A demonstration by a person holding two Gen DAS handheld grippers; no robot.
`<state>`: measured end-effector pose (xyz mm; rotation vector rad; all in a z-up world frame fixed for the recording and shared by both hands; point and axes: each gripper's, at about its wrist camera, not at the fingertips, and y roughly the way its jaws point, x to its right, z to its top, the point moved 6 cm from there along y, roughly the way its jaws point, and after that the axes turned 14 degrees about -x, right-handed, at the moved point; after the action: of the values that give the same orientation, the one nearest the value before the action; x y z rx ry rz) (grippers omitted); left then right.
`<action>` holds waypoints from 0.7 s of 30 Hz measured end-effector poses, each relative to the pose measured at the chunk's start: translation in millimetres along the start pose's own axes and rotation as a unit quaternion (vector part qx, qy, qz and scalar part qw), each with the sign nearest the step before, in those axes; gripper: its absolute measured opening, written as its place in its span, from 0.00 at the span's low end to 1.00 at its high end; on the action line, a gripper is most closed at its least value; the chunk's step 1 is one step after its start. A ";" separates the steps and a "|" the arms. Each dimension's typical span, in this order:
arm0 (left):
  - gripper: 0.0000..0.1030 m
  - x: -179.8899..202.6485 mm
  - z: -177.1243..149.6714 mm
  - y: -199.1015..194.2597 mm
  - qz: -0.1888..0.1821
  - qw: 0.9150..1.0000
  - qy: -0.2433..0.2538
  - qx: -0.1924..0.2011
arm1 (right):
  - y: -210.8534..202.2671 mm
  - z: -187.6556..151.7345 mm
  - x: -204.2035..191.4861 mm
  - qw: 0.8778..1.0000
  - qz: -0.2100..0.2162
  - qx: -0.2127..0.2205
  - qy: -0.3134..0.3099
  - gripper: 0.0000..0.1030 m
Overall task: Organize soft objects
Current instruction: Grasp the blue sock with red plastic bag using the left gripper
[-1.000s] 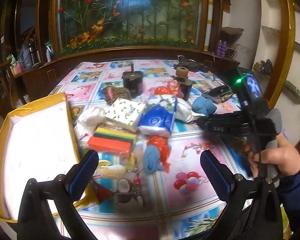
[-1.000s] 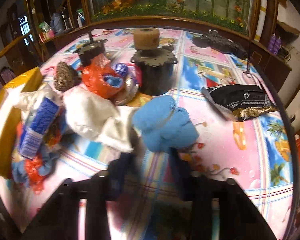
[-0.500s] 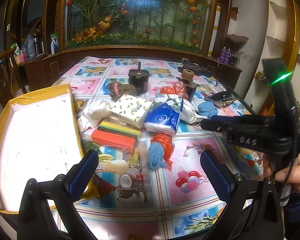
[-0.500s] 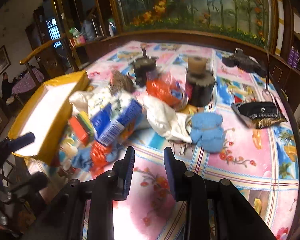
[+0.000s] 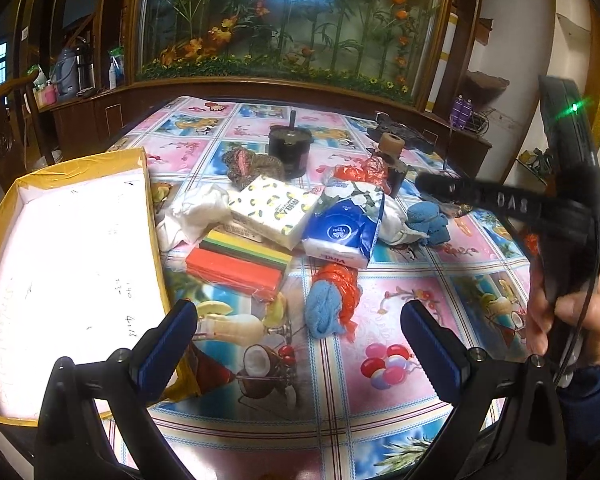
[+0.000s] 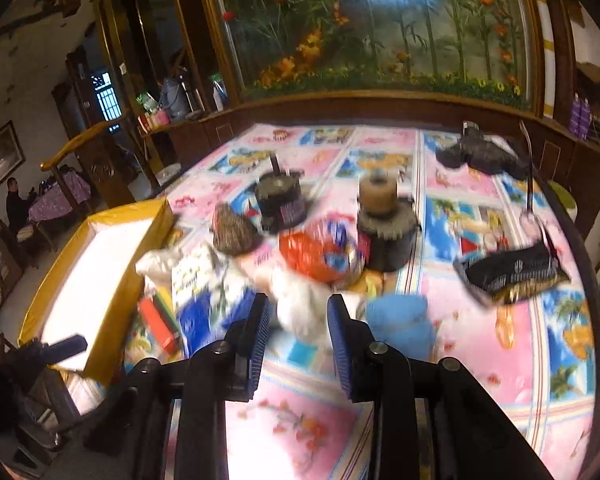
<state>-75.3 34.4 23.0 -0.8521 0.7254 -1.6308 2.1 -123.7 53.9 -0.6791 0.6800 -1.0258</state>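
Soft things lie heaped mid-table: a blue tissue pack (image 5: 340,232), a lemon-print pack (image 5: 276,208), stacked sponges (image 5: 236,264), white cloths (image 5: 196,212), a blue cloth in red netting (image 5: 332,300) and a blue towel (image 5: 428,220). My left gripper (image 5: 300,328) hovers wide open and empty over the near table, beside the yellow box (image 5: 156,216). In the right wrist view, my right gripper (image 6: 298,332) hangs above the table with its jaws narrowly apart and nothing between them. Behind it lie the white cloth (image 6: 304,304) and the blue towel (image 6: 400,316).
A black motor (image 5: 290,148), a gear with a cork roller (image 6: 384,232), a brown knitted piece (image 6: 232,228), an orange bag (image 6: 312,252) and a black snack bag (image 6: 516,272) lie farther back. A hand (image 5: 572,320) holds the right gripper's handle. The table's front edge is close.
My right gripper has risen and drawn back from the blue towel, so more of the table shows. The left gripper has rolled slightly and stays in place.
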 end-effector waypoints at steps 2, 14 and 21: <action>0.99 -1.1 2.1 1.4 0.003 1.000 -0.004 -0.001 | -1.2 14.0 0.8 1.000 0.001 0.021 -0.004 0.31; 0.99 -3.3 7.2 25.9 0.001 1.000 -0.003 -0.031 | 28.0 12.3 30.1 0.999 0.041 0.004 0.028 0.31; 0.99 -9.0 5.6 41.1 0.011 0.998 0.018 -0.051 | 14.6 11.6 34.8 0.999 0.035 0.018 0.030 0.31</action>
<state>-47.3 34.5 -8.9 -0.8865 0.8469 -1.6032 31.2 -148.1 43.4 -0.5923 0.7312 -0.9948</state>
